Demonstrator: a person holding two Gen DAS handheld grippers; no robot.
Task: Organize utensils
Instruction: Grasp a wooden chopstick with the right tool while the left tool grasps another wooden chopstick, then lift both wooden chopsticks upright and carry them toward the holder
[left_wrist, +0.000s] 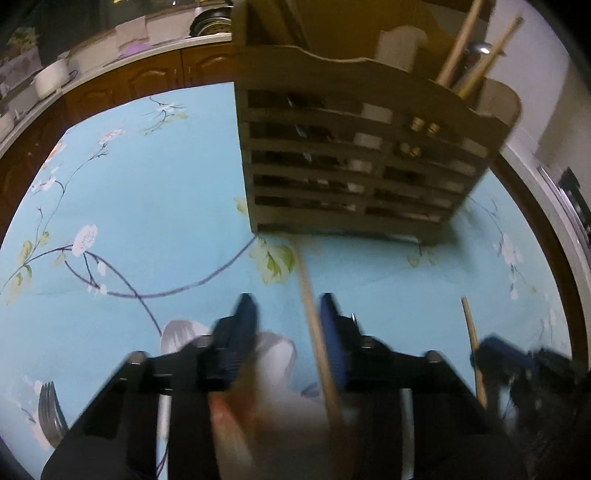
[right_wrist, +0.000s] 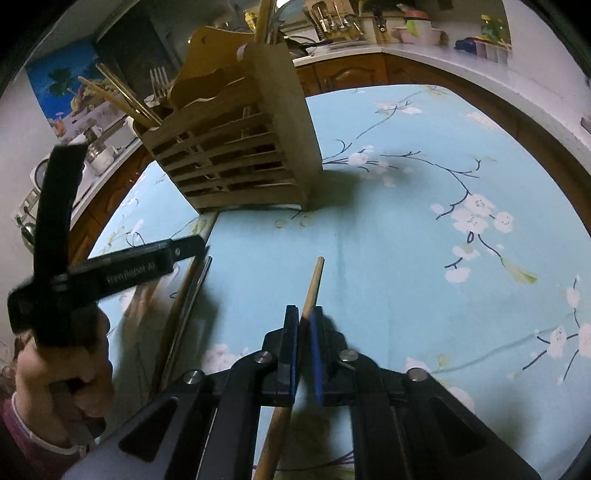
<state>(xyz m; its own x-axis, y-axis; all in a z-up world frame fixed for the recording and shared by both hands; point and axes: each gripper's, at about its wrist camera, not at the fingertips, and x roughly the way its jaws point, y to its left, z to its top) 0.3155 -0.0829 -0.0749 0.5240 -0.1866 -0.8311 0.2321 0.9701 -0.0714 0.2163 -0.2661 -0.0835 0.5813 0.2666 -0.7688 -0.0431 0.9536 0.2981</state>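
A wooden chopstick (right_wrist: 313, 282) is pinched between the closed blue pads of the right gripper (right_wrist: 303, 321), its tip pointing over the tablecloth (right_wrist: 406, 258) toward the wooden utensil caddy (right_wrist: 258, 147). The left gripper (left_wrist: 288, 314) hovers with its fingers spread apart; another chopstick (left_wrist: 317, 339) lies on the cloth below the gap, against the right finger, not clamped. In the right wrist view the left gripper (right_wrist: 110, 273) shows at the left, gripped by the person's hand (right_wrist: 62, 369), with long utensils (right_wrist: 184, 295) lying on the cloth beside it.

Near the left gripper lie a fork (left_wrist: 50, 410) at the lower left and a blurred spoon bowl (left_wrist: 181, 332) under the left finger. The right gripper (left_wrist: 495, 354) appears at the far right with its chopstick (left_wrist: 471, 332).

The slatted caddy (left_wrist: 351, 166) stands upright on the cloth straight ahead of both grippers. Chopsticks (right_wrist: 118, 96) and a fork (right_wrist: 159, 83) stand in one compartment; wooden handles (left_wrist: 469, 51) lean out of another.

The blue floral cloth (left_wrist: 147, 184) lies bare between grippers and caddy. The table's brown rim (right_wrist: 498, 107) curves behind, with a cluttered counter (right_wrist: 406, 37) beyond.
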